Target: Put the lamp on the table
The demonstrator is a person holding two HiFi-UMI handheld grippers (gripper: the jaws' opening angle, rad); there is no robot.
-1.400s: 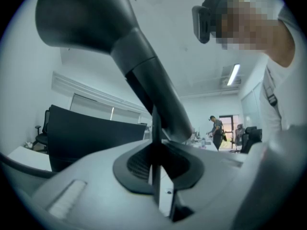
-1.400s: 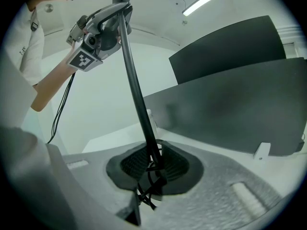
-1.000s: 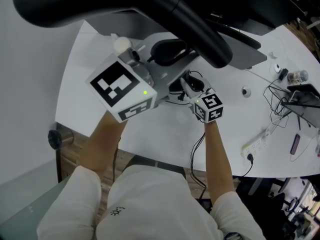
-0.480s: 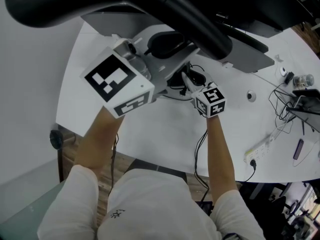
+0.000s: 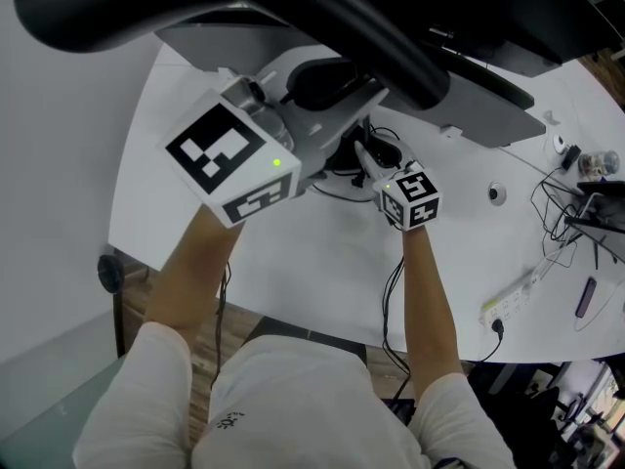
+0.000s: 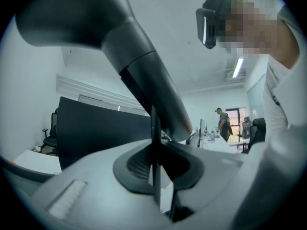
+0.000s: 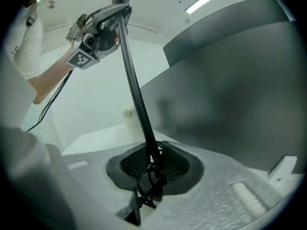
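The lamp is black, with a thin pole [image 7: 136, 95] and a thick dark head [image 5: 293, 13] that looms close under the head view's camera. My left gripper [image 5: 327, 91] is shut on the thin pole [image 6: 155, 143] high up, just below the head. In the right gripper view it shows at the pole's top [image 7: 96, 30]. My right gripper [image 5: 368, 156] is shut on the pole lower down, together with a bundle of black cord [image 7: 149, 188]. The lamp's base is hidden.
The white table [image 5: 322, 262] lies below both grippers. A dark monitor [image 7: 240, 80] stands behind the pole. At the table's right lie tangled cables [image 5: 557, 213], a white power strip [image 5: 518, 286] and small devices. A black cable [image 5: 391, 291] hangs over the front edge.
Both grippers and the lamp have shifted slightly up and left in the head view. Both grips look the same as before.
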